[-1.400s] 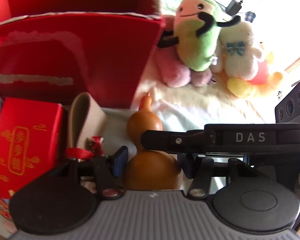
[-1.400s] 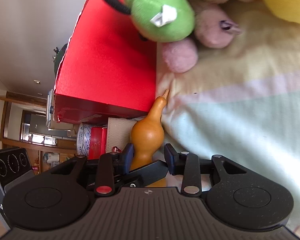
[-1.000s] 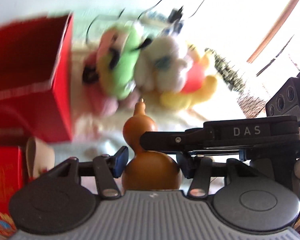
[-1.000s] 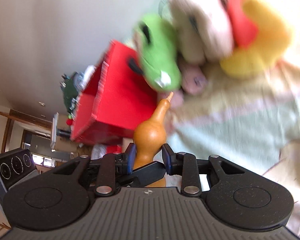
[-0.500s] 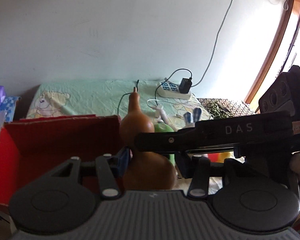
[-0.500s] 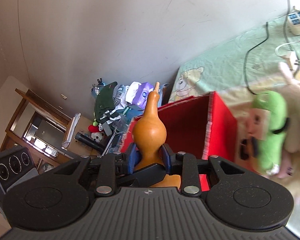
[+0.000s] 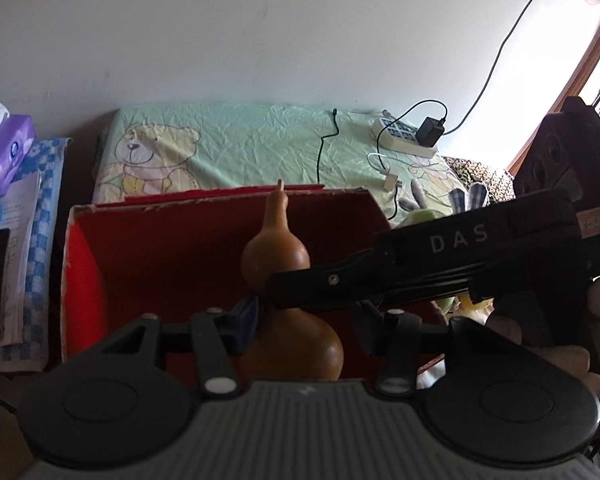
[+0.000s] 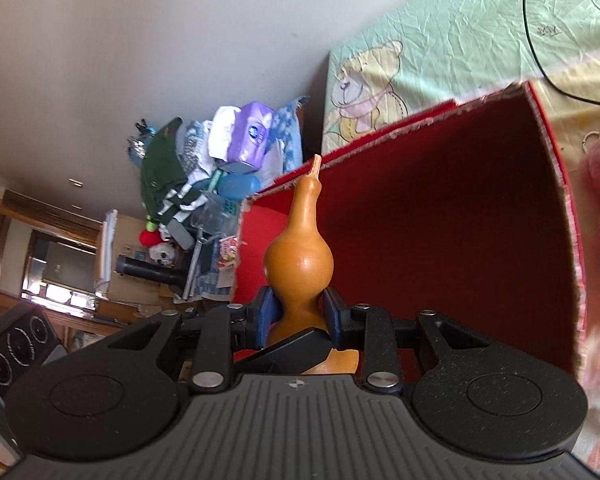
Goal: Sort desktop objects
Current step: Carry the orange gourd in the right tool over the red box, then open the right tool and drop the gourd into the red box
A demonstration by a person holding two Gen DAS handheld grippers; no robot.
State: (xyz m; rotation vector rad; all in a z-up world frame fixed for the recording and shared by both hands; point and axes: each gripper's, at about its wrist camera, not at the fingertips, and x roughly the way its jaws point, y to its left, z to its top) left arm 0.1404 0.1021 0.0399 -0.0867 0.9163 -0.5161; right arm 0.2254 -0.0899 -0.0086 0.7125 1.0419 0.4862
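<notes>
I hold the gourd [image 8: 300,264] at its waist in my right gripper [image 8: 298,318], both blue pads pressed tight against it, stem pointing away from me. My left gripper [image 7: 306,320] has the same gourd between its wide-spread fingers; one pad sits beside the waist, but I cannot tell whether it is touching or gripping.

The gourd hangs before the open mouth of the red box [image 8: 440,240], not yet inside. The visible interior of the box looks bare, though its floor is largely hidden. By my judgement the sorting is at an early stage: this piece is lifted but not dropped in.

Beyond the box, plush toys [image 7: 420,216] lie on the bear-print sheet [image 7: 236,144], with a power strip [image 7: 404,136] and cables farther back.
</notes>
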